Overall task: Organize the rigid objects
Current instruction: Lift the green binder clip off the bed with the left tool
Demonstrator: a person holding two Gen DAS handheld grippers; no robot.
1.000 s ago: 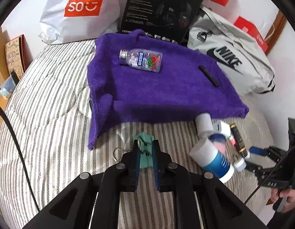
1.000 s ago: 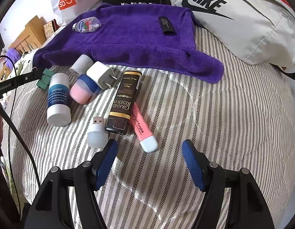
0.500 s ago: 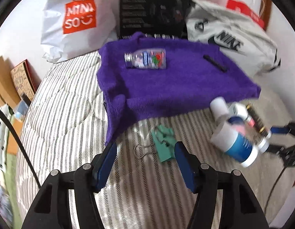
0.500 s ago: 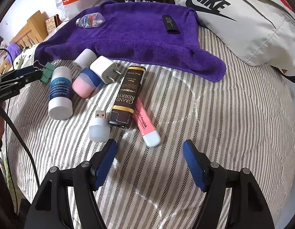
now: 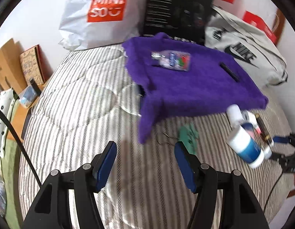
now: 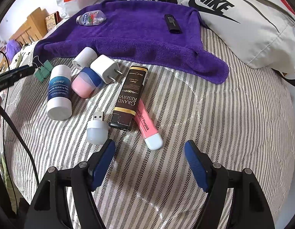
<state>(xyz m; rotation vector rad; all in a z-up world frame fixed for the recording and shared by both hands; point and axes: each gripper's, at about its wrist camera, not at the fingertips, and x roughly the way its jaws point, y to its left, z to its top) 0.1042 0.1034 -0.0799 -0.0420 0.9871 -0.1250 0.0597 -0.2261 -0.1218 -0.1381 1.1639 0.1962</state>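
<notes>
Towel (image 6: pixel 139 32), purple, one, lies spread at the far side of the striped bed (image 6: pixel 224 133); it looks to be the sorting place. Two items lie on it: a clear bottle (image 6: pixel 91 18) far left and a black stick (image 6: pixel 172 23) far right.

Loose pile lies on the bed just near of the towel's edge, eight pieces. Largest to smallest: one brown box (image 6: pixel 128 97), long axis running near-to-far, tilted slightly right at the far end; one white-and-blue balm tube (image 6: pixel 58 93); one pink tube (image 6: pixel 147 127), partly tucked under the box's right edge; one pink-and-blue jar (image 6: pixel 86 83); one white plug (image 6: pixel 105 68); one white cylinder (image 6: pixel 84 58); one USB light (image 6: pixel 97 127); one green clip (image 6: pixel 42 70) at the far left of the pile.

Right gripper (image 6: pixel 149 152): fingers wide apart, holding nothing. It hovers just near of the pile; pink tube's white cap sits ahead, between the fingers' lines; USB light is just beside the left finger. Judgement: the right gripper is nearer most of the pile, and the pink tube or box is the likely next pick, its long axis pointing roughly along the approach, so a wrist turn would be needed to grasp across it.

Left gripper (image 5: pixel 145 156): fingers wide, empty. Clip (image 5: pixel 187 135) lies just beyond its right finger, apart from it. Left view is blurred.
</notes>
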